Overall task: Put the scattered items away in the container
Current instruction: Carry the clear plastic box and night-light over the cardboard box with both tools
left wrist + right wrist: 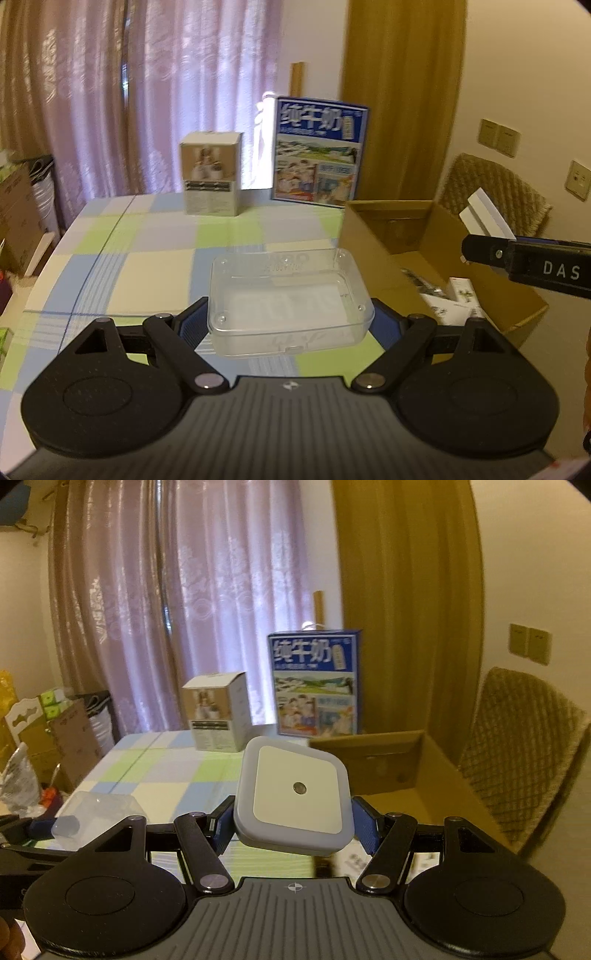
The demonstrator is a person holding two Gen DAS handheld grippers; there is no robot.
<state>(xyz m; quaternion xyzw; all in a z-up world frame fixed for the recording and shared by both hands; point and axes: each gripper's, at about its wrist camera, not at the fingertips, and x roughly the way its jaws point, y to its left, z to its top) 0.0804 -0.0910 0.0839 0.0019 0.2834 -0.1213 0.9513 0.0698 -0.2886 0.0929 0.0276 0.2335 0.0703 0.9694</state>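
Pink curtains hang behind a table (pixel 110 258) covered in a checked cloth of green, blue and cream. In the left wrist view, the left gripper (pixel 291 325) at lower centre has its blue-padded fingers (pixel 192 325) closed on the two sides of a clear plastic box (pixel 288 295), which is lifted above the cloth. At the far edge of the table stand a small beige carton (pixel 211 173) and, to its right, a blue milk carton (pixel 319 151). An open cardboard box (pixel 424 236) fills the right of the frame, with small packets lying on its floor. The right gripper (pixel 480 236) reaches in from the right edge above that box, holding a white object edge-on.

In the right wrist view, the right gripper (pixel 293 823) clamps a square white night light (pixel 295 794), tilted, with a small round sensor at its middle. The cardboard box (pixel 424 775) lies just behind it at centre right. The clear box (pixel 96 812) shows at lower left, and a woven chair back (pixel 517 746) stands at far right.
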